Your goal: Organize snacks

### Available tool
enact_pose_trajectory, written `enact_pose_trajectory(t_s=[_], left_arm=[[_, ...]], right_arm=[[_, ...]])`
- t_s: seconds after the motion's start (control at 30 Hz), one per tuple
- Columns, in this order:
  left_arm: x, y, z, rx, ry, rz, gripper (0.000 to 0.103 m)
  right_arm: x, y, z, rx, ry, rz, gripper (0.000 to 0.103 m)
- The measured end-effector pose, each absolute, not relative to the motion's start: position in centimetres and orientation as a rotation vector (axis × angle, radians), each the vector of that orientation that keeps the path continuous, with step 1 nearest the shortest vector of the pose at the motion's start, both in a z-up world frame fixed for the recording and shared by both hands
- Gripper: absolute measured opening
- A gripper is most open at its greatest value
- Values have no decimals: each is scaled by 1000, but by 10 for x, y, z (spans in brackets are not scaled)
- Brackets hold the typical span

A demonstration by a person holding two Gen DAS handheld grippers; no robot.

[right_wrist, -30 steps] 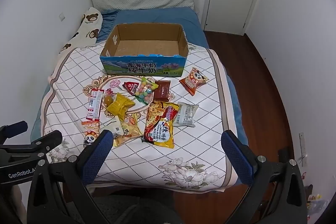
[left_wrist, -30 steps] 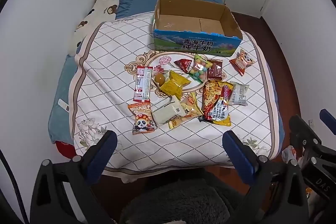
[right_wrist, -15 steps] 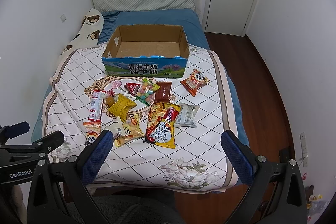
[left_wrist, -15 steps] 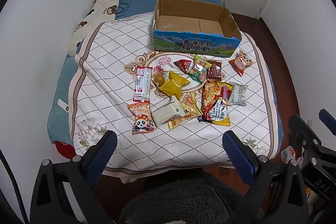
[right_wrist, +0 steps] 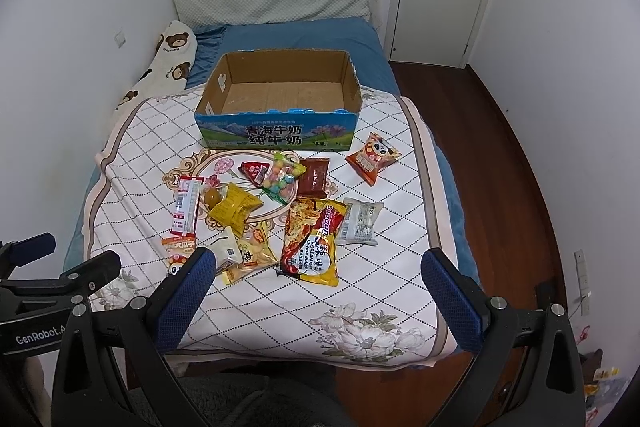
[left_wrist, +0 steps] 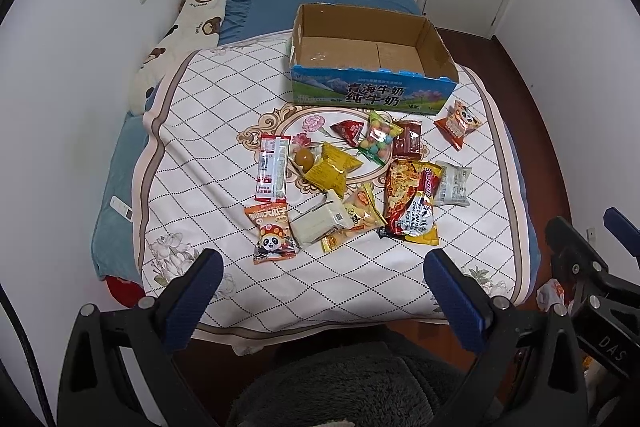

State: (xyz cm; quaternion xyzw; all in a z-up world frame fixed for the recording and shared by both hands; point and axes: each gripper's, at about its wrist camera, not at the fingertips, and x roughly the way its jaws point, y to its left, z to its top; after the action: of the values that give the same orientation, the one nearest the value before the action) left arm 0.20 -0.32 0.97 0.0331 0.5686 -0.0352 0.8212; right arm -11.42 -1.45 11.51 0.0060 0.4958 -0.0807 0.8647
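Both grippers, left point(left_wrist: 320, 291) and right point(right_wrist: 316, 289), jaws wide, empty. Overlapping snack packets point(right_wrist: 280, 215) at 6 o'clock of the empty box point(right_wrist: 280, 93); a grasp risks lifting 2.

Assorted snack packets point(left_wrist: 360, 179) scattered on quilt; open cardboard box point(left_wrist: 368, 55) empty.

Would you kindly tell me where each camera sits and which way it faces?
Left wrist: on the left gripper, off the bed's foot, facing the cardboard box; its open jaws and the right gripper show.
Right wrist: on the right gripper, same heading, further right; open jaws and left gripper show.
Shared: box, noodle packet, headboard.
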Motion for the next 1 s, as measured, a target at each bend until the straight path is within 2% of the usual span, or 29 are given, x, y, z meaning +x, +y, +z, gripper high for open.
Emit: enact_pose_trajectory(t_s=[1.0], left_arm=[[2,-9,18,65,1183,-79,103]], right_arm=[[-115,-22,126,19,1006,-173,103]])
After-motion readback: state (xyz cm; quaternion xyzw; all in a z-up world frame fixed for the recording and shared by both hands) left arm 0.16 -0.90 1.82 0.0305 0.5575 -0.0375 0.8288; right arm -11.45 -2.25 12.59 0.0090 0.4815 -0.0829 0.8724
